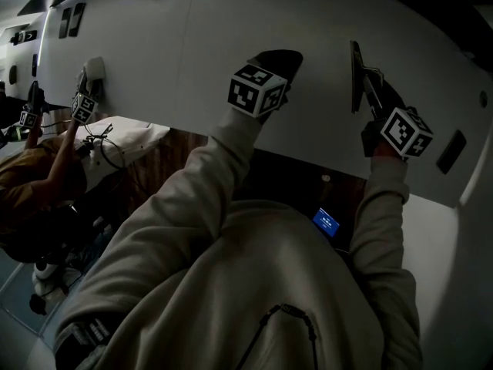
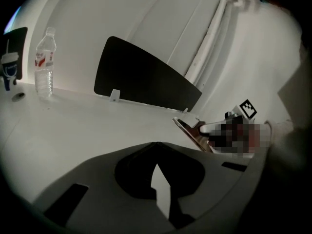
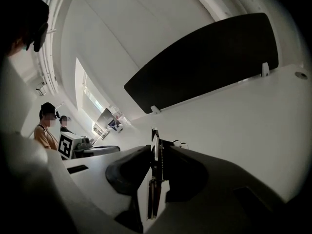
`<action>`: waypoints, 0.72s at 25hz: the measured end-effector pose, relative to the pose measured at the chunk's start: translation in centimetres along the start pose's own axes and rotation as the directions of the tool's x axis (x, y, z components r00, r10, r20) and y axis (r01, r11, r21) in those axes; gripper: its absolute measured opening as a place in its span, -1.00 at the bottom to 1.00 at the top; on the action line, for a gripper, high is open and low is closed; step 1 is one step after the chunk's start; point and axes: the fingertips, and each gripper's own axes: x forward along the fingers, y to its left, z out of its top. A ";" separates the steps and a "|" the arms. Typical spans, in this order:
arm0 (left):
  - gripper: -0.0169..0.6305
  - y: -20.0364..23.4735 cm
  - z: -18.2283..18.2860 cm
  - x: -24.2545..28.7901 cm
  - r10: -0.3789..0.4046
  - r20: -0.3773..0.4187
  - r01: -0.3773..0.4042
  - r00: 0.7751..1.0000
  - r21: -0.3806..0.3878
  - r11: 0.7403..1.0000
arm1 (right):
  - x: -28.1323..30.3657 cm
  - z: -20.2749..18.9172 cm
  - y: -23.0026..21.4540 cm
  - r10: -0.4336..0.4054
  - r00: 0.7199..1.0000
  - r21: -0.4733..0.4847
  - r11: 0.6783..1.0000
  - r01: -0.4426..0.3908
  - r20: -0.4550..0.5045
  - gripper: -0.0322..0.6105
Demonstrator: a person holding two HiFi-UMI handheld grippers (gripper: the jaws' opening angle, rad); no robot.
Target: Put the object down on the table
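- Thin, flat dark slab point(image 1: 357, 72) is pinched on edge by the right tool point(image 3: 155, 150), jaws pressed on both faces.
- It is held over the white table point(image 1: 192, 45), probably so that its narrow edge can be set down first.
- Left tool point(image 2: 156, 147) is seen pressed together with nothing between; it is held alongside, apparently unused.
- Black curved divider panel point(image 2: 146, 79) and clear plastic water bottle with red label point(image 2: 43, 62) are noted farther back, well apart from the slab.
- Contact between slab and table cannot be confirmed in any view.
- Slab's material is not made out: dim light, seen mostly edge-on.
- Release is judged not yet done.
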 end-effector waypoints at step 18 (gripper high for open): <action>-0.96 0.6 -3.9 1.3 -0.010 -0.043 0.007 0.999 -0.068 0.998 | 2.2 -5.2 -1.7 0.005 0.997 0.059 0.998 0.000 -0.081 -0.59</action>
